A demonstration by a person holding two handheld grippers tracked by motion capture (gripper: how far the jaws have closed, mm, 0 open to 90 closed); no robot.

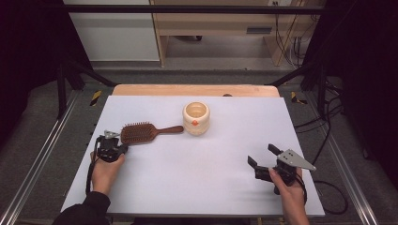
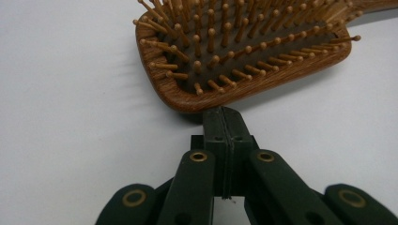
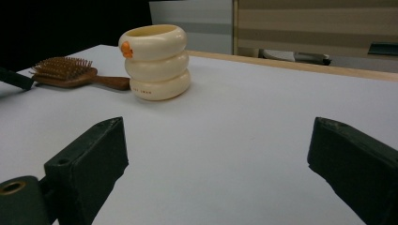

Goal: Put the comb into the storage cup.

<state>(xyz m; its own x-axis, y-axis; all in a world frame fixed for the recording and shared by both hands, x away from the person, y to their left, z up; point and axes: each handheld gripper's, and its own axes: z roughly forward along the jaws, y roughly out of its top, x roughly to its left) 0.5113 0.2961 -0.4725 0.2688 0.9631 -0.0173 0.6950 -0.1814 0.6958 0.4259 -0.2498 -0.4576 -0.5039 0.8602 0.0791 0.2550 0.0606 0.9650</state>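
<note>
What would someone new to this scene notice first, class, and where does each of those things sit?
A wooden hairbrush lies bristles-up at the left of the white table, with the shut left gripper right at the edge of its head. Beside the end of its handle stands a cream ringed cup with an orange spot. The right gripper waits open near the front right.

A white table (image 1: 187, 178) with a bare wooden strip along its far edge carries a wooden hairbrush (image 1: 143, 132), lying bristles up at the left. Just beside its handle end stands a cream ringed cup (image 1: 196, 118), upright, near the far middle.
</note>
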